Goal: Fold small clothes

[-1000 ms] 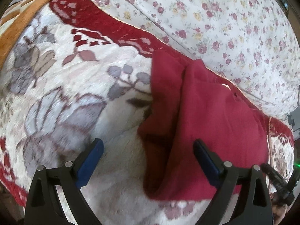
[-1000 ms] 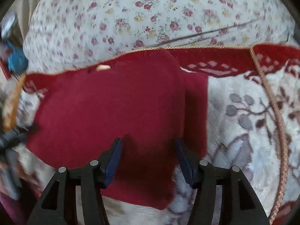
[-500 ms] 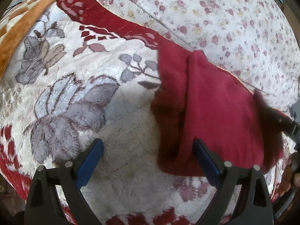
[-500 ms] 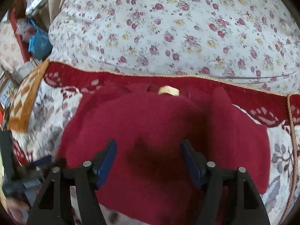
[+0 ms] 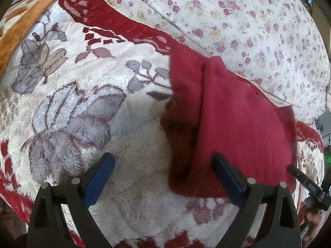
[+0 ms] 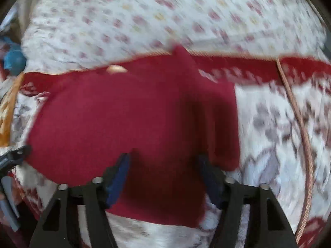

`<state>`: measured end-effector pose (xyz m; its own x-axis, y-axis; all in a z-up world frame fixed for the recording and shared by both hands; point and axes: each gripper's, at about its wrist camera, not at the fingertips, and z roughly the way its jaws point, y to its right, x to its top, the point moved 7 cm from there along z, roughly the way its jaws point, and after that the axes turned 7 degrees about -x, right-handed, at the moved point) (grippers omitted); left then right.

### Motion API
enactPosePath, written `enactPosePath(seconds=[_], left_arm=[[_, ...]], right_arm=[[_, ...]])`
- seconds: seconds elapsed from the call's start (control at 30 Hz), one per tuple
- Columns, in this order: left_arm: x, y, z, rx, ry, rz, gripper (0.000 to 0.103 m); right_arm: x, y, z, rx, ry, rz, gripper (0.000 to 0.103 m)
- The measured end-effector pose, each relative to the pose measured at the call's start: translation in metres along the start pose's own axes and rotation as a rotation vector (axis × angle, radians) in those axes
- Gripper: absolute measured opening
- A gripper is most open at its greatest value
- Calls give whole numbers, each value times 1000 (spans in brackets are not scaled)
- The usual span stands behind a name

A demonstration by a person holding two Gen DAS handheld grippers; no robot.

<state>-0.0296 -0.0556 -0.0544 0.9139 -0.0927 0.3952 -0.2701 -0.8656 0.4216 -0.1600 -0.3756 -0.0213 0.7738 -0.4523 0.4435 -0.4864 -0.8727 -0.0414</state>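
Note:
A dark red fleece garment (image 5: pixel 238 124) lies partly folded on a fluffy floral blanket (image 5: pixel 82 103), with a flap doubled over along its left side. My left gripper (image 5: pixel 162 159) hovers open and wide over the garment's lower left edge, its right finger above the cloth and its left finger above bare blanket. In the blurred right wrist view the garment (image 6: pixel 124 113) fills the middle, a tan label (image 6: pixel 115 69) at its far edge. My right gripper (image 6: pixel 163 158) hangs over its near part with the jaws closing and cloth between them; no pinch shows.
A white sheet with small roses (image 5: pixel 248 20) lies beyond the blanket's red border. An orange patterned cloth (image 5: pixel 24 20) sits at the far left. A braided cord trim (image 6: pixel 300 124) runs down the blanket's right side. The other gripper's tip (image 5: pixel 306 184) shows at the garment's right edge.
The right gripper swung left across the garment and has come back to the right, still moving and blurred. The left gripper has stayed open and almost still.

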Motion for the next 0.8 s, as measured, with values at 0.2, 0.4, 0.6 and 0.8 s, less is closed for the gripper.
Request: enactPosePath(seconds=[0.2, 0.4, 0.6, 0.8], left_arm=[[1, 0, 3, 17, 4, -2, 97], [1, 1, 2, 16, 4, 9, 97], [2, 0, 5, 17, -2, 18, 98], [5, -1, 7, 16, -5, 20, 99]], right_arm=[[38, -87, -32, 200, 77, -126, 74], [72, -210, 14, 234, 71, -350, 52], [99, -273, 74, 211, 28, -393, 50], [108, -291, 111, 218, -4, -367, 52]])
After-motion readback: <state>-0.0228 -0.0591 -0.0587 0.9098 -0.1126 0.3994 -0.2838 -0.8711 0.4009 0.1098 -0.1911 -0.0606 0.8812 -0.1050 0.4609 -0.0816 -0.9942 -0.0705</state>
